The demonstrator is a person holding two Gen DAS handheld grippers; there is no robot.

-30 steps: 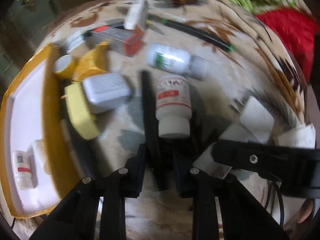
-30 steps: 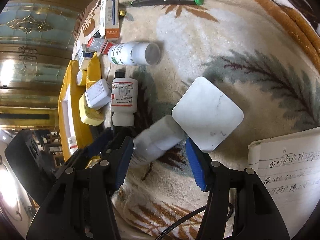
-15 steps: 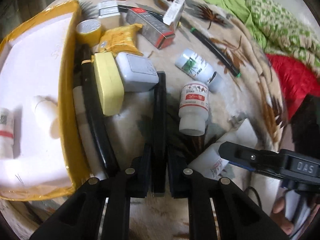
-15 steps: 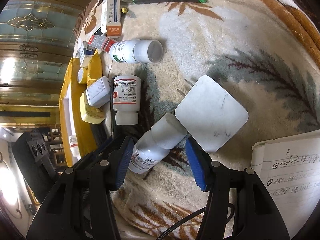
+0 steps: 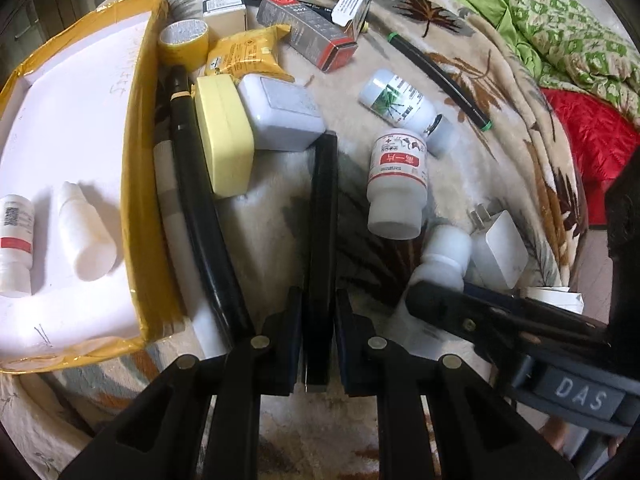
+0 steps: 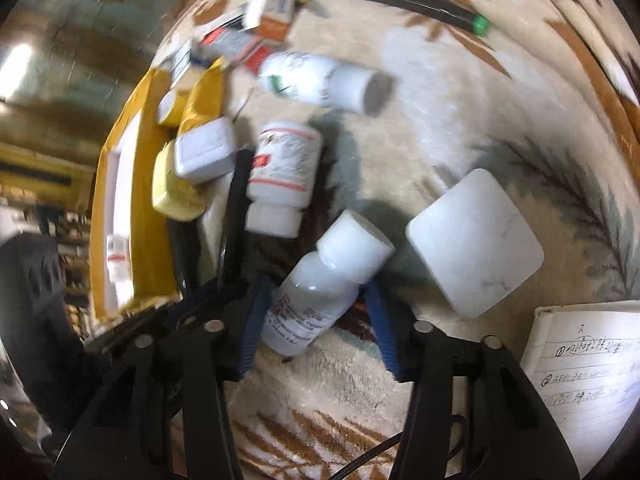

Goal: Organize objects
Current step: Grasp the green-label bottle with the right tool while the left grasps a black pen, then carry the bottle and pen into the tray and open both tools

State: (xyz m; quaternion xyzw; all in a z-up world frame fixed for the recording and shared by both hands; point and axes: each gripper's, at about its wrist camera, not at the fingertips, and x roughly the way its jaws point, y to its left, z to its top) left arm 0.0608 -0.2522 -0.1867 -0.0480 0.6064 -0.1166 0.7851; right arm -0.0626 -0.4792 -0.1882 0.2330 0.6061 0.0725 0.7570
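Two bottles [image 5: 16, 240] are already laid in the yellow box [image 5: 140, 184], while a black bar [image 5: 324, 216] is pinched by the left gripper [image 5: 318, 340], the right gripper [image 6: 320, 320] is closing around a white bottle [image 6: 320, 296], and most clutter is left on the blanket [image 5: 280, 208].

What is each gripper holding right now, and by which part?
The left gripper is shut on a long black bar, gripped at its near end. The right gripper is closing around a white bottle, at its labelled body; a firm hold cannot be told.
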